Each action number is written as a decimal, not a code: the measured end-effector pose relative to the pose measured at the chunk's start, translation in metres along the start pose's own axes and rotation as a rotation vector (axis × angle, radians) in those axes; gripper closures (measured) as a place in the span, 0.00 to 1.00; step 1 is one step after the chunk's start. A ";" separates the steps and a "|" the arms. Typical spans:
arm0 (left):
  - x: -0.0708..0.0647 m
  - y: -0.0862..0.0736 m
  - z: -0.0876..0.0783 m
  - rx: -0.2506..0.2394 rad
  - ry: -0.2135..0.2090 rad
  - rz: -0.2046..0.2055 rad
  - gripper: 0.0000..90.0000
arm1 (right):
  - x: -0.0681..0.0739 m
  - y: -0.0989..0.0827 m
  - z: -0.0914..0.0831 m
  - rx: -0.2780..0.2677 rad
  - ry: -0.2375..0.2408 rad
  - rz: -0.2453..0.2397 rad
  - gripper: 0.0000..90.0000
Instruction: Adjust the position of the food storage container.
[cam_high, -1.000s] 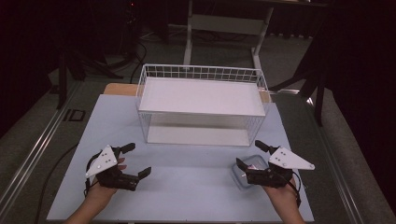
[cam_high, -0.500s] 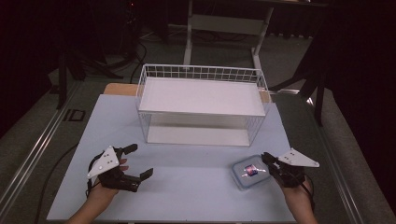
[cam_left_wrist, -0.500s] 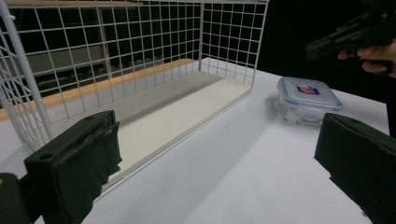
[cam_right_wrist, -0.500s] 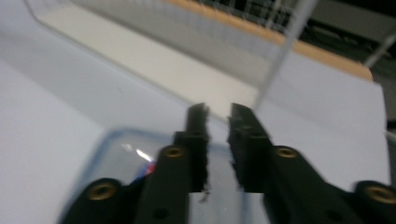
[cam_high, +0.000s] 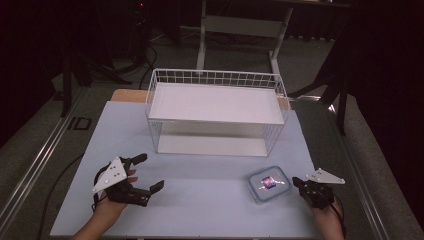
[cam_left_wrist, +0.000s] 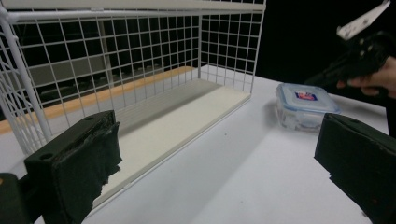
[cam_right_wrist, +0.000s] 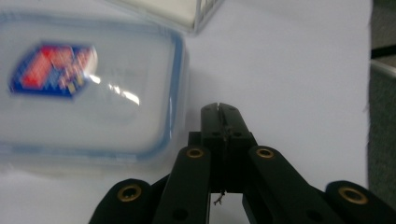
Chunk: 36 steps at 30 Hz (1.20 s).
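Bare bench (cam_high: 210, 187) lies between the two hand-held grippers; the lidded box (cam_high: 269, 183) sits just beside the right hand-held gripper (cam_high: 296, 182), the wire basket (cam_high: 216, 112) beyond.

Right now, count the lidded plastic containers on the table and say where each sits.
1. The clear container with a blue-rimmed lid lies on the table's near right, in front of the wire basket, just left of the right gripper.

Open left claw (cam_left_wrist: 224, 172), white wire basket (cam_left_wrist: 140, 70), lidded clear container (cam_left_wrist: 304, 105), other claw (cam_left_wrist: 359, 60) beyond.
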<state>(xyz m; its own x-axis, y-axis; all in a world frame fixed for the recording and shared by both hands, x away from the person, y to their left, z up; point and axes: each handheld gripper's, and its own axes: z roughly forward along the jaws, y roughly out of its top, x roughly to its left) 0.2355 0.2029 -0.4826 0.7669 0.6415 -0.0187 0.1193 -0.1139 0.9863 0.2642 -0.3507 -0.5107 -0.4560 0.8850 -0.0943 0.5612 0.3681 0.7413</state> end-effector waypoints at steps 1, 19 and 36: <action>0.000 0.000 0.000 0.002 -0.002 -0.003 0.01 | 0.001 -0.005 0.003 0.018 0.012 -0.001 1.00; -0.002 -0.001 0.001 0.021 -0.003 0.014 0.01 | 0.025 -0.004 0.011 0.055 0.160 -0.023 1.00; -0.002 -0.002 0.004 0.039 -0.005 0.009 0.01 | 0.065 0.021 0.033 0.070 0.291 -0.092 1.00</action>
<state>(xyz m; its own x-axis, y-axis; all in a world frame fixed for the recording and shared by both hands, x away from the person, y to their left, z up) 0.2361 0.1989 -0.4853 0.7714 0.6362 -0.0110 0.1371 -0.1493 0.9792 0.2689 -0.2765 -0.5230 -0.6801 0.7319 0.0424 0.5499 0.4710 0.6898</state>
